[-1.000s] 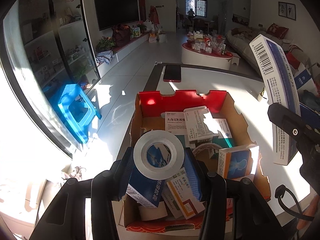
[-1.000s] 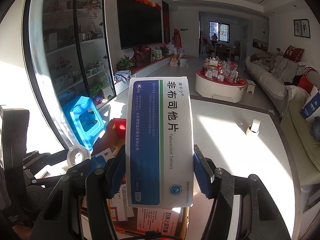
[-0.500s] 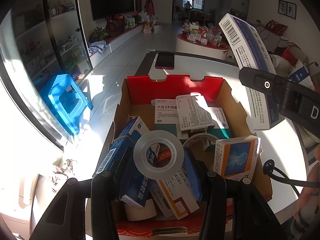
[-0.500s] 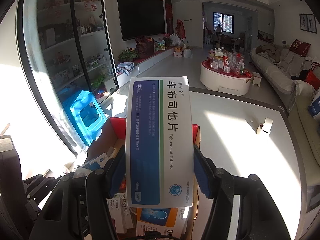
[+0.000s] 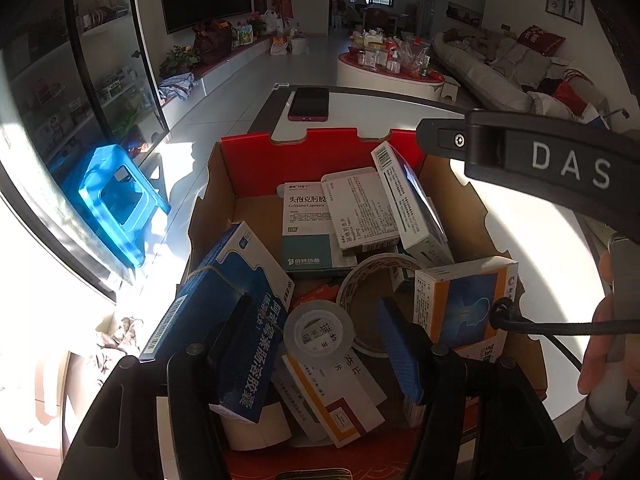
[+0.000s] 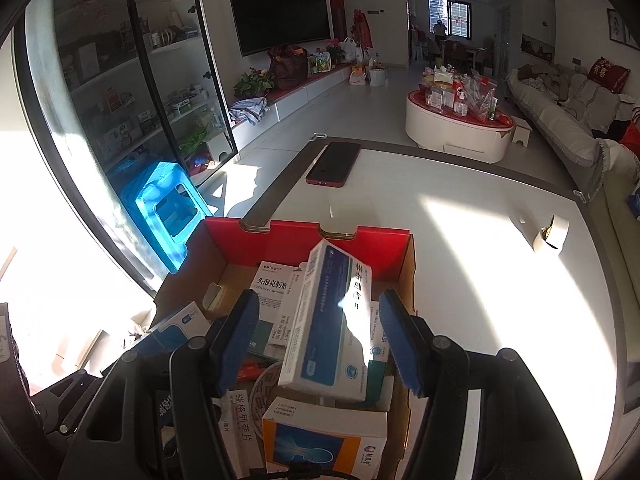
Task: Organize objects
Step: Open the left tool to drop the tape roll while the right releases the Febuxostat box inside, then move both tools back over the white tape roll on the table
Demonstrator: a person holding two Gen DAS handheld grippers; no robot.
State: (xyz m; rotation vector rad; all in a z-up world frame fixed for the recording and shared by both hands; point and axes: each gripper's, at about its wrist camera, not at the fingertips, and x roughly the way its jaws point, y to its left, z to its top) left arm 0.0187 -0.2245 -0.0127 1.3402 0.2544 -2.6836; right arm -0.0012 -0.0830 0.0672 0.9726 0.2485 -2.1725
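**Both grippers over the box, both loads released**

Left gripper: jaws opening, pads clear of everything. The clear tape roll lies between the fingers, resting on the pile of medicine boxes, untouched on either side. Dark blue capsule box leans at 9 o'clock of the roll, partly covering the left finger. Orange-trimmed tablet box sits under the roll toward 6 o'clock. Larger paper tape roll lies just past it at 1 o'clock.

Right gripper: jaws easing wider, a gap shows on both sides of the white-and-blue Febuxostat box. That box lies tilted on the other cartons inside the cardboard box, its far end toward the red back wall. Neither pad presses on it. In the left view the same box leans at the box's 2 o'clock corner, below the right gripper's finger.

White-and-teal Cefixime carton lies flat near the back wall. Orange-and-blue carton lies at 6 o'clock under the right gripper.

Red phone lies on the white table beyond the box at 12 o'clock. Small white roll sits on the table at 2 o'clock, well apart.
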